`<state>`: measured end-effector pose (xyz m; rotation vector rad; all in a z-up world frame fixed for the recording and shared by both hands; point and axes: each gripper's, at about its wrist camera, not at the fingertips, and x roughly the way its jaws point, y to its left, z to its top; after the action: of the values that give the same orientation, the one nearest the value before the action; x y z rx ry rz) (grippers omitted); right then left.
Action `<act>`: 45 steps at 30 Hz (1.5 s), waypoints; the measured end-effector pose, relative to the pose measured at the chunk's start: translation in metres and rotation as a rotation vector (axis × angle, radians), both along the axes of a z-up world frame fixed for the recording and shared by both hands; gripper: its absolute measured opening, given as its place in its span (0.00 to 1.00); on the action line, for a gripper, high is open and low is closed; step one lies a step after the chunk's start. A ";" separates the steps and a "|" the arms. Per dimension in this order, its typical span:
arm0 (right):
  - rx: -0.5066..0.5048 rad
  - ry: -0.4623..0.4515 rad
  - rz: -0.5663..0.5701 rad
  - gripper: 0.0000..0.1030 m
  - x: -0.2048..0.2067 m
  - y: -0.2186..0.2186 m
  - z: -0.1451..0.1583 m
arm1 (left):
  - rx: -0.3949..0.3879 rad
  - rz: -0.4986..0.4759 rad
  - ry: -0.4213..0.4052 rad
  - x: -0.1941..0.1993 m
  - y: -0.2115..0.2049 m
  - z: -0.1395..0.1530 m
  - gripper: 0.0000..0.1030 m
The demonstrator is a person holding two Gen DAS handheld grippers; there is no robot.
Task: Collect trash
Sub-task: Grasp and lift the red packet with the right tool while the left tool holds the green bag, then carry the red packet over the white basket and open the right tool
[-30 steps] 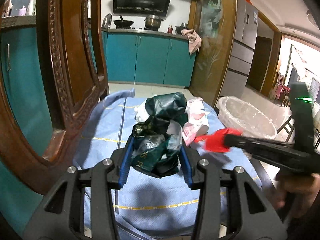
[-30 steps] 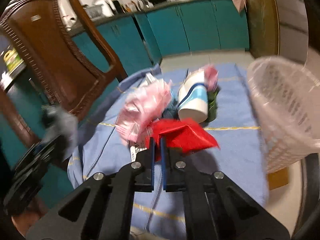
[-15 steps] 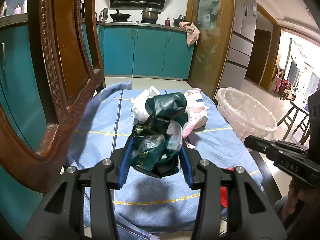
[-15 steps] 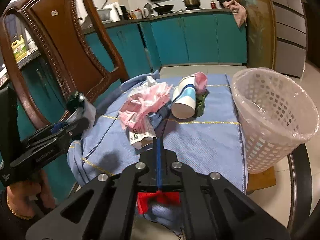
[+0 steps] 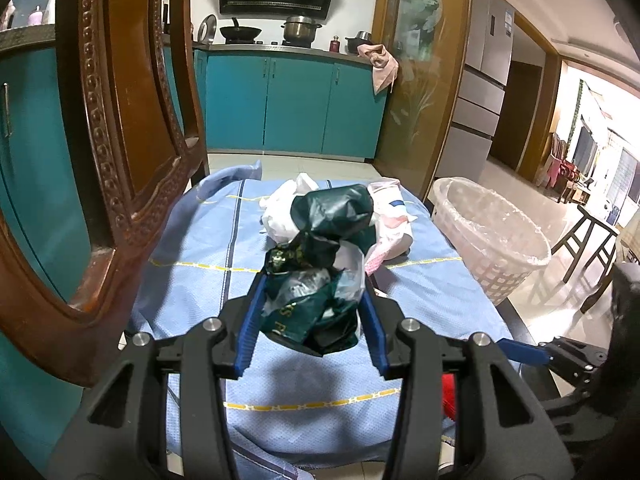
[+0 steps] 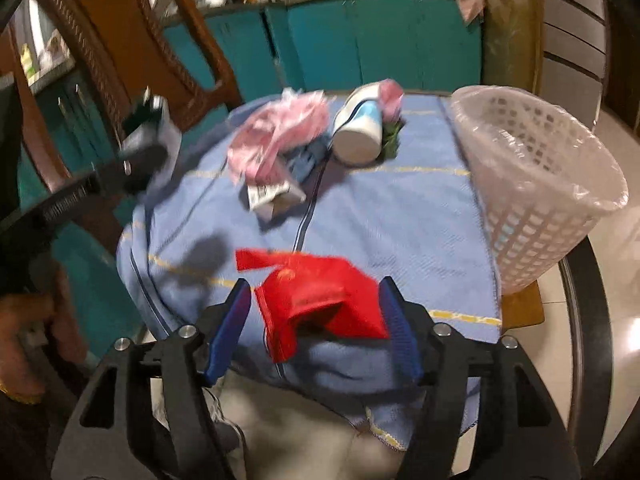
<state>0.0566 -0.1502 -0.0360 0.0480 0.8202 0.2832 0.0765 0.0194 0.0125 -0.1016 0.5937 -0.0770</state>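
Observation:
My left gripper (image 5: 310,320) is shut on a crumpled dark green bag (image 5: 316,280) and holds it above the blue tablecloth (image 5: 208,248). My right gripper (image 6: 314,332) is open; a red wrapper (image 6: 320,300) lies loose between its fingers on the cloth's near edge. Further back lie pink plastic trash (image 6: 280,136), a paper cup (image 6: 358,128) on its side and a small carton (image 6: 276,196). The lined white basket (image 6: 540,184) stands at the right; it also shows in the left wrist view (image 5: 488,232). The left gripper with its bag shows in the right wrist view (image 6: 148,140).
A carved wooden chair (image 5: 120,140) stands close at the left of the table. Teal kitchen cabinets (image 5: 296,108) are behind. A stool (image 5: 592,240) stands on the floor at the far right. The table's dark rim (image 6: 588,320) curves on the right.
My right gripper was shut on the red wrapper and pulled it back toward the near edge; its jaws have now opened and the wrapper lies free. The left gripper kept hold of the green bag.

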 end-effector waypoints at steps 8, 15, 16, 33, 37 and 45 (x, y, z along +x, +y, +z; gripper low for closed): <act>-0.128 0.010 0.041 0.73 0.013 0.024 -0.015 | -0.008 0.005 0.013 0.001 0.002 -0.001 0.45; -0.158 0.026 0.043 0.45 0.014 0.018 -0.018 | -0.007 0.005 0.013 0.001 0.002 -0.001 0.45; -0.149 0.022 0.042 0.44 0.013 0.016 -0.017 | -0.006 0.004 0.012 0.001 0.002 -0.001 0.45; -0.057 -0.120 -0.007 0.37 0.002 0.005 0.014 | -0.001 0.000 0.021 0.002 -0.001 -0.002 0.45; -0.051 -0.121 -0.012 0.37 0.002 0.004 0.014 | -0.002 0.002 0.023 0.002 -0.001 -0.001 0.45; -0.049 -0.126 -0.020 0.37 0.004 0.001 0.016 | 0.004 -0.002 0.036 0.006 -0.001 -0.003 0.45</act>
<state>0.0604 -0.1496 -0.0205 -0.0076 0.7007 0.2450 0.0828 0.0187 0.0096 -0.0988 0.6297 -0.0761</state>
